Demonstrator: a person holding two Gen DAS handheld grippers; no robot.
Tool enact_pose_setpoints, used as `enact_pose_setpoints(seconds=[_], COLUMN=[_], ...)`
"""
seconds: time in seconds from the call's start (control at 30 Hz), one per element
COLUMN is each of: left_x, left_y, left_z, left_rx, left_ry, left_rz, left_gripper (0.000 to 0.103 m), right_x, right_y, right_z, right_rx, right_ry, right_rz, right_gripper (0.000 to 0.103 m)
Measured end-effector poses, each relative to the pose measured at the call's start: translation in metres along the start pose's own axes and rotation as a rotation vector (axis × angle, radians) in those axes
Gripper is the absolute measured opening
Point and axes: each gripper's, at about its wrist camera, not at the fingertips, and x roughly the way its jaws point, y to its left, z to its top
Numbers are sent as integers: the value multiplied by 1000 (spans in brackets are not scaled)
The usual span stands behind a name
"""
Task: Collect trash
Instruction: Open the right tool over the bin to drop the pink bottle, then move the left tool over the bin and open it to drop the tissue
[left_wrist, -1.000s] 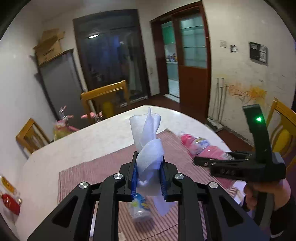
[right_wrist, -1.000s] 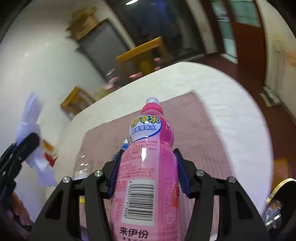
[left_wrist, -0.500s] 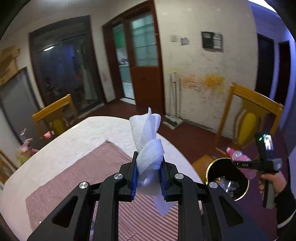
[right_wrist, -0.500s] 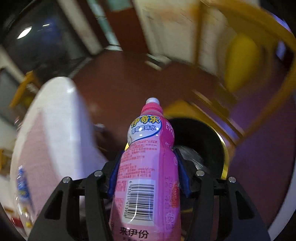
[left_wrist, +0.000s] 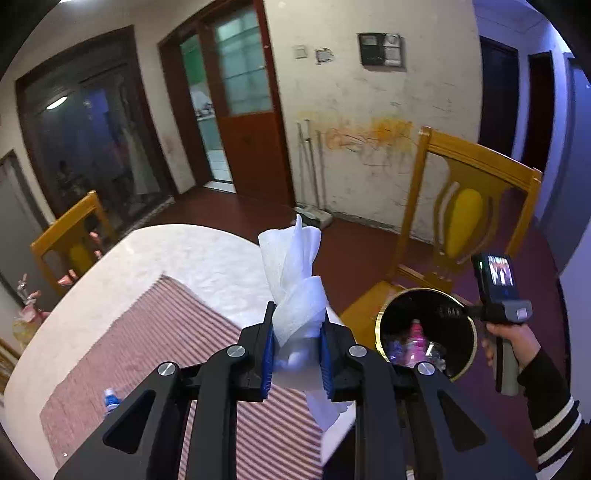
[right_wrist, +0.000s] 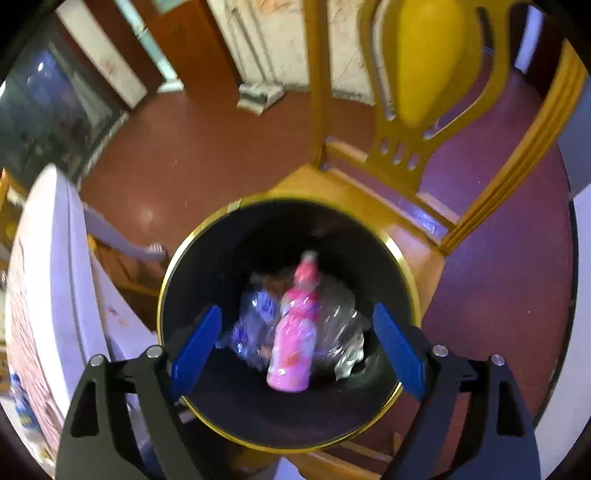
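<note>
My left gripper (left_wrist: 297, 325) is shut on a crumpled white tissue (left_wrist: 295, 280) and holds it above the table's right edge. My right gripper (right_wrist: 295, 332) is open and empty, right above the black gold-rimmed trash bin (right_wrist: 408, 280). The pink bottle (right_wrist: 295, 339) lies blurred inside the bin among clear plastic trash (right_wrist: 340, 325). In the left wrist view the bin (left_wrist: 461, 354) stands on a chair seat to the right, with the pink bottle (left_wrist: 415, 334) inside and the right gripper (left_wrist: 452, 312) over it.
The round white table (left_wrist: 207, 266) carries a red-striped mat (left_wrist: 177, 332) with a small blue-labelled bottle (left_wrist: 110, 397) on it. A yellow wooden chair (left_wrist: 469, 206) holds the bin. Another chair (left_wrist: 70, 236) stands at the table's far side. The table edge (right_wrist: 62, 280) is left of the bin.
My right gripper has opened and let go of the pink bottle, which has dropped into the bin. My left gripper has swung a little further right with the tissue.
</note>
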Motion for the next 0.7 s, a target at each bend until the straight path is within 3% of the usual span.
enact_pose_setpoints(seconds=[0.2,0.4,0.47,0.57,0.6,0.63,0.67,0.7], left_x=[33,125,160,219,234,251,261,270], left_y=[-37,-127,-157,-195,-201,-207,-210,-212], left_z=[7,2,-5,-19,-23,-28,-32,-36], left_rx=[77,258,302,340,339,314,292,273], left_ry=[41,229,285,359,376,401,422,438], left_rz=[-170,-397,-434,-426,-423,-442,-449,-440], left_gripper=[19,19,19,20,23,34,65,79], right_x=[-30,-46,-47,-47,-45,-45,-44,-44], right_y=[-36,-68,-74,-83,-85,-88,-90,-91], right_z=[22,25,23,19,17,16,14,14], right_rx=[106,185,198,218,221,227,233,238], right_ry=[-110,-179,-178,-173,-173,-173,-171,-167], right_rz=[30,52,55,66,69,70,69,70], right_gripper=[85,86,86,86,86,86,86,86])
